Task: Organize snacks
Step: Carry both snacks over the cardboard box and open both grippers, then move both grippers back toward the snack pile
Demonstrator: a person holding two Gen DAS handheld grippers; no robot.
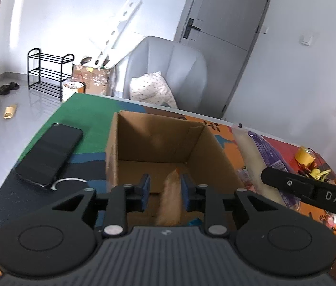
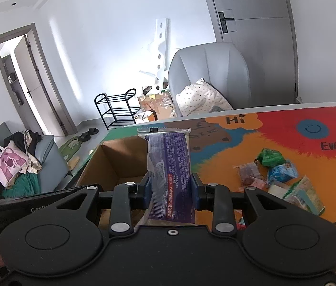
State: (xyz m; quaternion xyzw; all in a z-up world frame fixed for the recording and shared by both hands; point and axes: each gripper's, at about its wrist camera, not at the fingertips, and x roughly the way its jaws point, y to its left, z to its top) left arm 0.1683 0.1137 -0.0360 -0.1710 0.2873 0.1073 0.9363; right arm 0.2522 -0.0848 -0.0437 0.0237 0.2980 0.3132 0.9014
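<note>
Right hand-held gripper [image 2: 170, 188] clamps the purple snack pack [image 2: 169, 166] lengthwise, cardboard box [image 2: 110, 162] just ahead-left; left hand-held gripper [image 1: 165, 188], jaws apart around a tan snack [image 1: 171, 195], is already over it.

Blurred orange snack [image 1: 171, 197] between the left tool [image 1: 164, 190] fingers, lower end hidden.

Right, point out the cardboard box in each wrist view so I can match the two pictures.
Left wrist view: the cardboard box fills the centre, open top toward the camera, directly ahead of the left gripper.
Right wrist view: the cardboard box sits left of centre, partly hidden behind the purple snack packet clamped in the right gripper.
Shared landmark: the grey armchair with the dotted pillow, behind the table.
</note>
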